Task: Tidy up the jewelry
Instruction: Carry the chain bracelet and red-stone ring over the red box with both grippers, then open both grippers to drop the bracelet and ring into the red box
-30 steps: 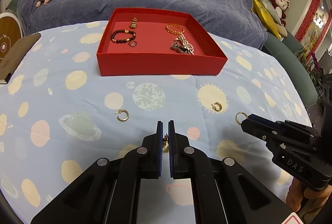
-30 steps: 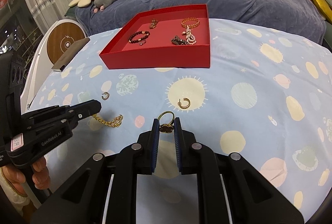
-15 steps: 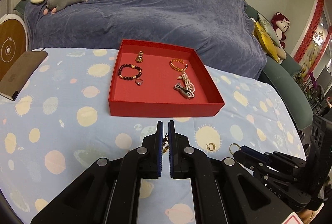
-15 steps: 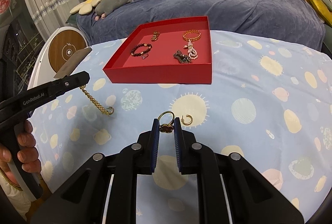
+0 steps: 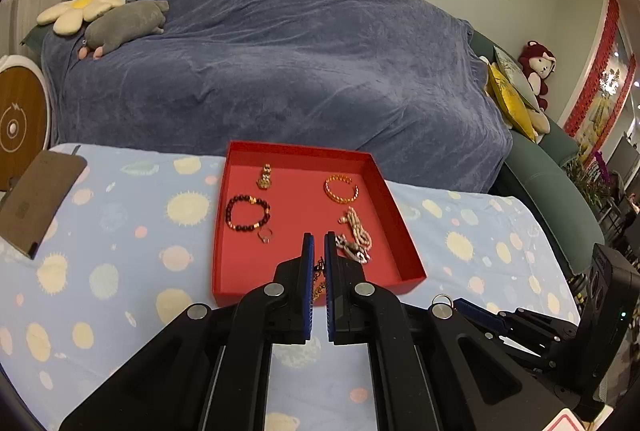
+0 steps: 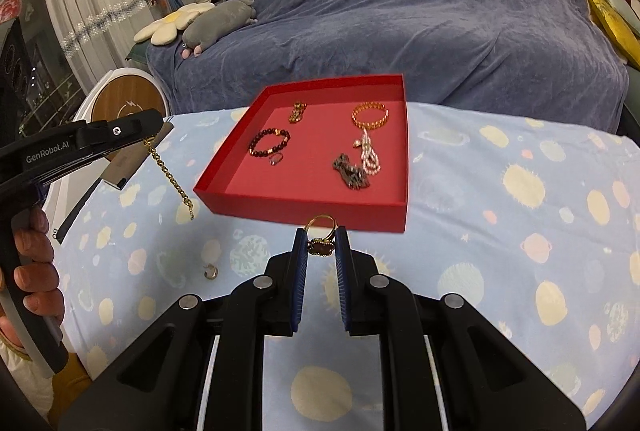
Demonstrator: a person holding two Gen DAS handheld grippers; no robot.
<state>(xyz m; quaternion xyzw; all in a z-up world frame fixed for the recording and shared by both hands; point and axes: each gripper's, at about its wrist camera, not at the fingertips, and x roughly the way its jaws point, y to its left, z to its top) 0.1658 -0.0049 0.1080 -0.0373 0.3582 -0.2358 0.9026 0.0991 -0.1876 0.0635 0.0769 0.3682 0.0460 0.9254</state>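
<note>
The left gripper point(image 6: 150, 135) is pinching a dangling gold chain point(image 6: 172, 177). The right gripper point(image 6: 321, 245) is clamping a gold ring point(image 6: 321, 231) before the red tray point(image 6: 304, 205). A hoop earring point(image 6: 210, 272) is lying on the tablecloth point(image 6: 500, 231).

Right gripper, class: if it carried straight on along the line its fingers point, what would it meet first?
Probably the near wall of the red tray. The right gripper, shut on a gold ring, points at that wall just ahead. Depth is unclear, so it might pass over the rim onto the tray floor instead.
</note>
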